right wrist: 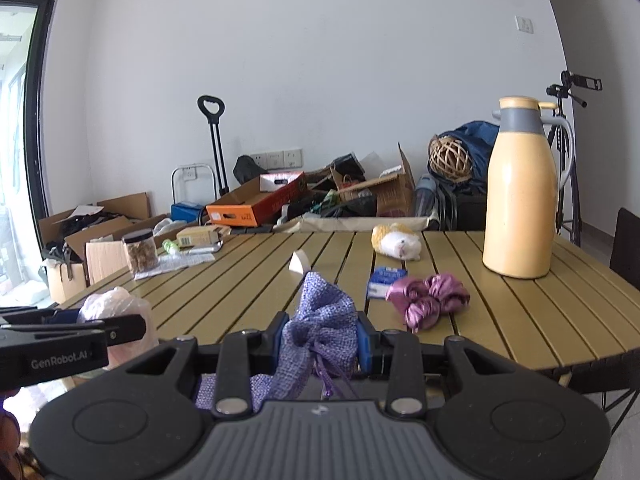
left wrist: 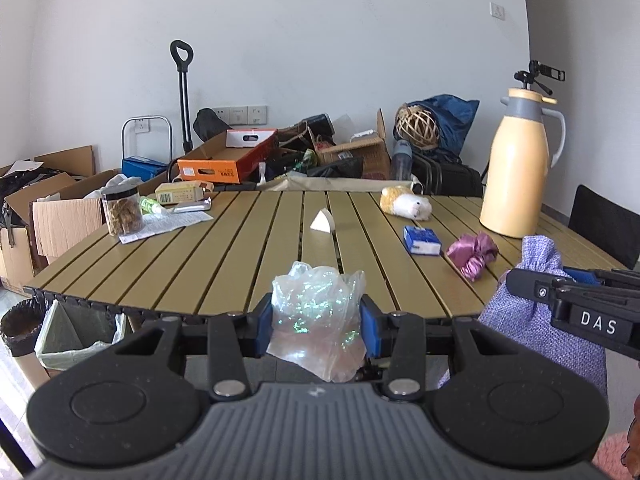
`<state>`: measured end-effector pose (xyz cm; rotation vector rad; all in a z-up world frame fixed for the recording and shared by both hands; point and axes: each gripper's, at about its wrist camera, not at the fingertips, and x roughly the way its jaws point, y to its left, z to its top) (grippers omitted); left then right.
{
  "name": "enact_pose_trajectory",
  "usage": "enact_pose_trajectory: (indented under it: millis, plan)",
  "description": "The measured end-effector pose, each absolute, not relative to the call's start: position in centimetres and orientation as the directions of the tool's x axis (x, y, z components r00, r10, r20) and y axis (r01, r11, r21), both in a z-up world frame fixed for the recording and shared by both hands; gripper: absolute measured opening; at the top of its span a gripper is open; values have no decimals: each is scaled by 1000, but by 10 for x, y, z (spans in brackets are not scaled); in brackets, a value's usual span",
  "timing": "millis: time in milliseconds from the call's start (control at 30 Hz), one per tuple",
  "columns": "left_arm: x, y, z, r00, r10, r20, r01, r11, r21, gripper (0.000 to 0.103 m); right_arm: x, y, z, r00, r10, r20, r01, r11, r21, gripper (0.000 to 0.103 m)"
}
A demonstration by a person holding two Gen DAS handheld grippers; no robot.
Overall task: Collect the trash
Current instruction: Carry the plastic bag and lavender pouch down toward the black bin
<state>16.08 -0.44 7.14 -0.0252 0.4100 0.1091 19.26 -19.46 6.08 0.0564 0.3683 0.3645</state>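
Both grippers loaded at the near edge of the slatted table [left wrist: 224, 248].

The lower ends of both held items hang out of sight behind the gripper bodies. The left gripper [left wrist: 317, 326] is narrowly parted, its pads pressed on a crumpled clear plastic bag [left wrist: 318, 312]; the right gripper [right wrist: 322, 340] is squeezed tight on a purple woven pouch [right wrist: 322, 320]. Both hang just over the table's near edge.

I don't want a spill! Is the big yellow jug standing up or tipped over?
Standing up. The yellow jug rests flat on its base on the table, with its grey top pointing straight up.
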Motion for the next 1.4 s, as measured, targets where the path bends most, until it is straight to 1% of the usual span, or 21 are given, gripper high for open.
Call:
enact_pose_trajectory:
  millis: [300,733,900,1133,1400]
  plan:
    - [153,-15,37,872,90,-480,-85,996,32,44,180,-200,17,820,370,-437,-341,929,147,33]
    - [167,-14,-29,764,106,-636,-85,994,64,44,190,-196,-47,718,372,-588,-339,925,172,33]
    - [177,-14,-56,705,116,-700,-93,993,72,44,192,-195,-71,684,361,-634,-337,927,165,33]
    - [190,-17,-92,641,106,-760,-68,994,81,44,201,-193,-97,634,333,-698,-322,934,153,33]
    - [208,-2,-131,563,88,-822,-80,995,52,44,219,-190,-129,565,285,-774,-289,947,138,33]
